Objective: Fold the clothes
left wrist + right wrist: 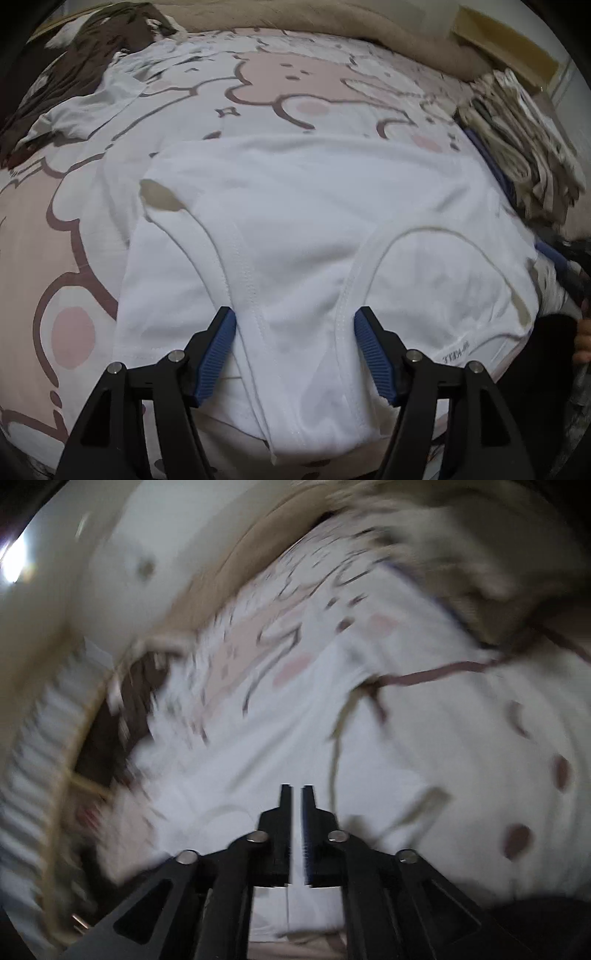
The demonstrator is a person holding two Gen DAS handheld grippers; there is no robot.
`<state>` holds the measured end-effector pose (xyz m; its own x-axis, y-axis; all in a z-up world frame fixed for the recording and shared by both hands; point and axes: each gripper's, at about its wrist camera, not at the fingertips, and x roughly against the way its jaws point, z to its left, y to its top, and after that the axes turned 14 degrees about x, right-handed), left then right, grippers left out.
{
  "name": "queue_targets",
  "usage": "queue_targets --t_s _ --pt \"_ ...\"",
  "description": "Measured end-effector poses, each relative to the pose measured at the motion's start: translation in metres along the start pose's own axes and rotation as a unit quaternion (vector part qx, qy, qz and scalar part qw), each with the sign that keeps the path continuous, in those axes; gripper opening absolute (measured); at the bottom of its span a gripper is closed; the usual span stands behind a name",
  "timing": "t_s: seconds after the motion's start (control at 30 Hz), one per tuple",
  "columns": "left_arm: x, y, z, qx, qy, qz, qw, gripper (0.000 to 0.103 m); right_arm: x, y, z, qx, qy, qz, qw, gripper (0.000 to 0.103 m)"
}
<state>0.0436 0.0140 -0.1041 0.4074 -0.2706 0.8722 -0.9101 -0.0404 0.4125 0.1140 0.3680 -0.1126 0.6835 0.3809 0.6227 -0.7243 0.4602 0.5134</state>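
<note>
A white sleeveless top (314,206) lies spread flat on the bear-print bedsheet (295,77) in the left wrist view. My left gripper (295,317) is open just above its near end, with the blue pads (218,354) on either side of the strip between the two armholes. The right wrist view is badly motion-blurred. There my right gripper (296,790) is shut down to a thin slit, with a strip of white cloth (297,904) showing between its fingers, over the white fabric (258,768) on the bed.
A stack of folded clothes (524,147) sits at the bed's right side. A brown garment (92,48) and a pale crumpled one (103,99) lie at the back left. A beige blanket (332,18) runs along the far edge. A hand (583,339) shows at the right.
</note>
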Motion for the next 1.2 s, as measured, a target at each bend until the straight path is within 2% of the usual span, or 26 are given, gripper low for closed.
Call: queue_targets --t_s 0.03,0.07,0.1,0.17,0.27,0.37,0.4,0.47,0.57,0.63,0.67,0.7,0.77,0.8,0.93,1.0,1.07,1.2 --pt "0.012 -0.004 -0.005 -0.016 -0.008 -0.031 0.9993 0.066 0.008 0.000 -0.009 -0.024 0.000 -0.009 1.000 0.080" --pt "0.023 -0.007 -0.011 -0.032 -0.015 -0.063 0.9974 0.067 0.015 -0.002 -0.016 -0.039 0.005 -0.013 0.999 0.095" --pt "0.036 -0.012 -0.018 -0.050 -0.026 -0.094 0.9939 0.067 0.022 -0.004 -0.022 -0.051 0.013 -0.015 0.998 0.095" --pt "0.064 -0.029 -0.045 -0.101 -0.070 -0.159 0.9796 0.067 0.032 -0.007 -0.032 -0.071 0.024 -0.016 0.997 0.095" --pt "0.071 -0.062 -0.083 -0.176 -0.095 -0.193 0.9605 0.067 0.032 -0.009 -0.035 -0.071 0.046 -0.013 0.996 0.093" --pt "0.077 -0.095 -0.122 -0.251 -0.117 -0.224 0.9344 0.067 0.020 -0.009 -0.031 -0.064 0.052 0.013 0.997 0.088" --pt "0.072 -0.109 -0.134 -0.278 -0.111 -0.224 0.9275 0.067 0.014 -0.010 -0.030 -0.062 0.055 0.027 0.996 0.083" --pt "0.061 -0.128 -0.151 -0.320 -0.100 -0.219 0.9163 0.067 -0.003 -0.013 -0.027 -0.052 0.060 0.057 0.995 0.081" --pt "0.041 -0.156 -0.176 -0.383 -0.074 -0.228 0.8920 0.067 -0.014 -0.015 -0.025 -0.055 0.079 0.079 0.992 0.079" --pt "0.031 -0.163 -0.191 -0.403 -0.055 -0.246 0.8800 0.067 -0.020 -0.017 -0.027 -0.068 0.096 0.092 0.989 0.072" --pt "0.026 -0.166 -0.198 -0.411 -0.045 -0.254 0.8742 0.067 -0.023 -0.018 -0.029 -0.075 0.105 0.099 0.987 0.056" --pt "0.021 -0.166 -0.203 -0.413 -0.036 -0.261 0.8718 0.067 -0.026 -0.019 -0.030 -0.081 0.114 0.105 0.985 0.034" --pt "0.015 -0.165 -0.210 -0.408 -0.028 -0.266 0.8726 0.067 -0.033 -0.020 -0.032 -0.094 0.131 0.118 0.980 0.015" --pt "0.012 -0.163 -0.214 -0.406 -0.023 -0.269 0.8730 0.067 -0.032 -0.020 -0.033 -0.099 0.141 0.118 0.978 0.010" --pt "0.004 -0.154 -0.223 -0.394 0.001 -0.277 0.8765 0.067 -0.023 -0.015 -0.033 -0.114 0.176 0.107 0.972 0.009" --pt "0.001 -0.149 -0.226 -0.386 0.013 -0.277 0.8797 0.067 -0.024 -0.013 -0.032 -0.115 0.178 0.111 0.971 0.009" --pt "-0.006 -0.144 -0.228 -0.382 0.025 -0.274 0.8820 0.059 -0.024 -0.011 -0.033 -0.114 0.177 0.116 0.971 0.009" --pt "-0.022 -0.133 -0.227 -0.375 0.042 -0.257 0.8897 0.056 -0.022 -0.011 -0.036 -0.115 0.179 0.125 0.969 0.009"
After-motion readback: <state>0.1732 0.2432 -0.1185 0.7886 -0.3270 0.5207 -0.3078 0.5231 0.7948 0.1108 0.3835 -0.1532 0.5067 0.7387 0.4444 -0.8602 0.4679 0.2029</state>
